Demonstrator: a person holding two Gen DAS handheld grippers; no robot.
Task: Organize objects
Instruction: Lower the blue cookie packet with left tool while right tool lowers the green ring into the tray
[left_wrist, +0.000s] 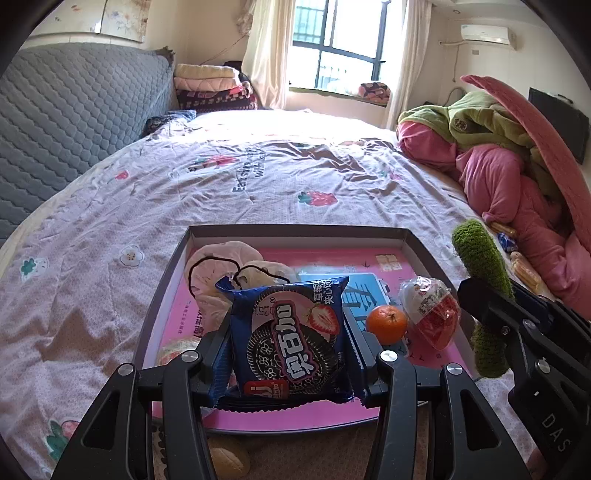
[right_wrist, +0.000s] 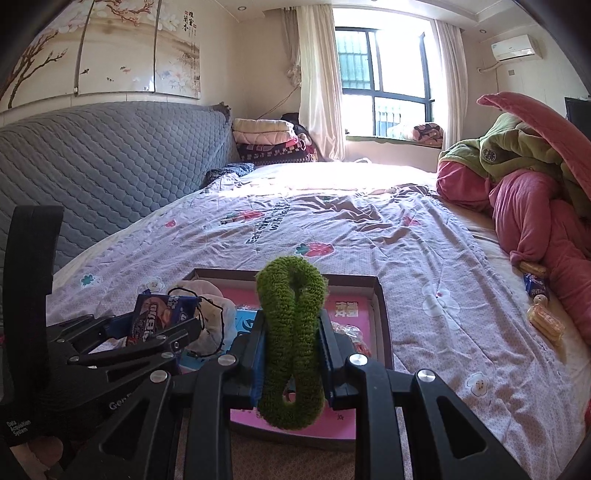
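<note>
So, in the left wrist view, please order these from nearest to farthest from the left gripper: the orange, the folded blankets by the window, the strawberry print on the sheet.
From the left gripper:
1. Orange, in the box, just right.
2. Strawberry print, mid-bed.
3. Folded blankets, far corner, left of the window.

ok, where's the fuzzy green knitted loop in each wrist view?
Left wrist: the fuzzy green knitted loop shows at the right edge, clamped in the right hand-held gripper.
Right wrist: centre foreground, upright between that gripper's fingers.
Shared landmark: the shallow pink-lined cardboard box on the bed.

cookie packets (left_wrist: 290, 338): 2 | tangerine (left_wrist: 386, 323): 1 | green knitted loop (right_wrist: 291, 343): 1 | box (left_wrist: 295, 232): 1
</note>
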